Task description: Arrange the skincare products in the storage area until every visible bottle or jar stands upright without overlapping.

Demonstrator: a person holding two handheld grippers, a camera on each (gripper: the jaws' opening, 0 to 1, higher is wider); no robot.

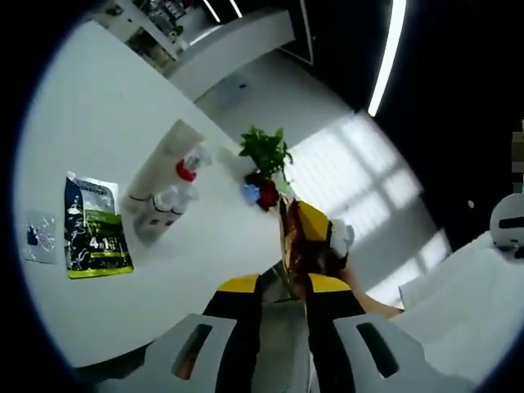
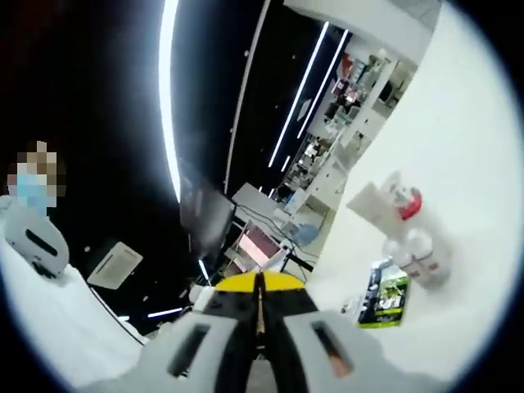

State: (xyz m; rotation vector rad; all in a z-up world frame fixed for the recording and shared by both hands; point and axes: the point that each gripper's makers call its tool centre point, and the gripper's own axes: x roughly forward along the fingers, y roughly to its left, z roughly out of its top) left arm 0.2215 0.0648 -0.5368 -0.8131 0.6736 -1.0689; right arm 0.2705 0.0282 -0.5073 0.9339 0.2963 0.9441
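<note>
Left gripper view, L to R: small clear packet (image 1: 39,236) lying flat at table (image 1: 98,123) edge; green/dark pouch (image 1: 97,227) flat just beside it. Tall white tube (image 1: 161,164), red-capped bottle (image 1: 182,182) and clear bottle (image 1: 160,210) clustering near centre, tilted in frame. Potted plant (image 1: 265,155) sitting farther back. Left gripper (image 1: 284,274) clamping a brown/yellow bottle (image 1: 304,237), lifted off table.

Right gripper view: right gripper (image 2: 259,299) jaws pressing together, nothing between. Pouch (image 2: 386,295) and bottle cluster (image 2: 413,237) at right.
</note>
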